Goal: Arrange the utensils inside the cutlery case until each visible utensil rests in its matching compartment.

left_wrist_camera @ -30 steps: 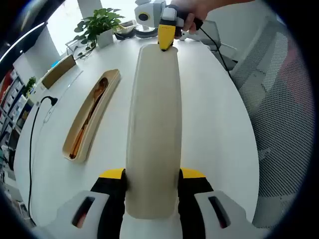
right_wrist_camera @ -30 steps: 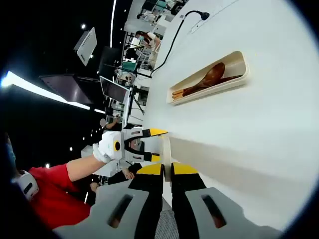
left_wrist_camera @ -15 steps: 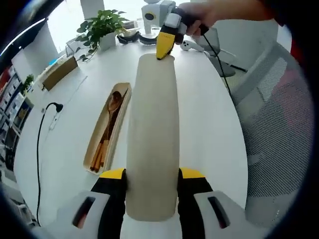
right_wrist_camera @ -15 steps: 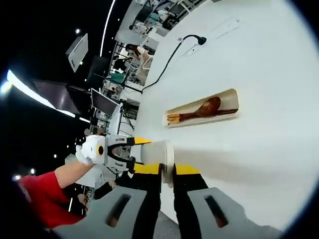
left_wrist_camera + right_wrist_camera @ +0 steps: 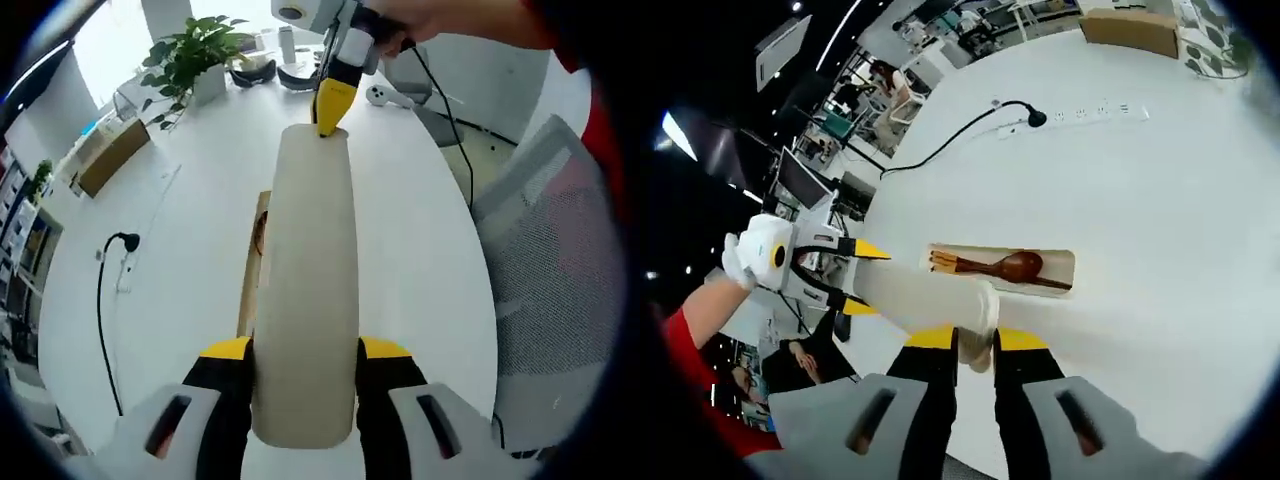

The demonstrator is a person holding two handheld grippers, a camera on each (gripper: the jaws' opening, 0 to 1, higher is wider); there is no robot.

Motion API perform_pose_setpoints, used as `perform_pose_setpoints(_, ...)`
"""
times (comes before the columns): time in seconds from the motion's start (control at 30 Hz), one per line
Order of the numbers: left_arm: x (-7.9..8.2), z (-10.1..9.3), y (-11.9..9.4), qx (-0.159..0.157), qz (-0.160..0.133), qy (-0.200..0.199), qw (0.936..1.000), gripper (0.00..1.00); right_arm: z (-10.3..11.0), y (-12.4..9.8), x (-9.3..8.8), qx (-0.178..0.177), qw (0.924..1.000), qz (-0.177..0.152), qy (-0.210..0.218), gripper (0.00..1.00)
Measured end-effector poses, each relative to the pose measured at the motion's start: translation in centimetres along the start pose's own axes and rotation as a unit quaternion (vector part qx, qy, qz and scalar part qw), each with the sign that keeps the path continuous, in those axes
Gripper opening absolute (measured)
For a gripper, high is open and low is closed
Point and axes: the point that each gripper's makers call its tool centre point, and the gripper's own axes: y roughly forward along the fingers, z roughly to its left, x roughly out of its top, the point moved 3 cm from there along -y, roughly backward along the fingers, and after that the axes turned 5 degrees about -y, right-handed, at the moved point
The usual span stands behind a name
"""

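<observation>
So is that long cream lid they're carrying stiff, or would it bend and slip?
The lid likely is stiff: held only at its two ends by the left gripper and right gripper, it spans straight without sagging. It looks smooth, so it may slip. It probably is light, being thin-walled.

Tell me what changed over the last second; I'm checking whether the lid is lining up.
The cream lid, carried between the left tool and right tool, moved over the open case, now partly covering it in the left gripper view. Both grips stayed shut; the wooden spoon stayed in the case.
</observation>
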Motion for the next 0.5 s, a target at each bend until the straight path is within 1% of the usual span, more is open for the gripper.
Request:
perform_pose_setpoints(0.03,0.2,0.6,-0.1,0.002,-0.001,0.002,1.0,0.41,-0.1,-0.3,0.6,-0.007,0.9999,0.001,-0.007,0.1)
perform_pose_setpoints(0.13,1.0,1.9,-0.3,0.004,0.003,0.008,1.0,0.41,-0.4,-0.9,2.0,-0.013,0.9999,-0.001,-0.011,0.1)
perform_pose_setpoints(0.17,1.2,2.3,-0.4,0.002,0.005,0.006,1.0,0.41,-0.6,-1.0,2.4,-0.014,0.9999,-0.001,-0.005,0.1)
perform_pose_setpoints(0.2,1.3,2.4,-0.4,-0.005,0.007,0.0,1.0,0.41,-1.0,-1.0,3.2,-0.012,0.9999,0.002,0.0,0.1)
perform_pose_setpoints(0.23,1.4,2.8,-0.4,-0.012,0.009,-0.008,0.9999,0.41,-1.2,-1.0,3.6,-0.015,0.9999,0.002,0.001,0.1)
perform_pose_setpoints(0.37,1.8,3.8,0.0,-0.014,0.015,-0.005,0.9998,0.41,-1.6,-1.1,4.0,-0.021,0.9997,0.008,0.009,0.1)
perform_pose_setpoints(0.5,1.7,4.1,1.0,-0.02,0.026,0.002,0.9995,0.41,-2.3,-0.5,3.5,-0.026,0.9991,0.021,0.026,0.1)
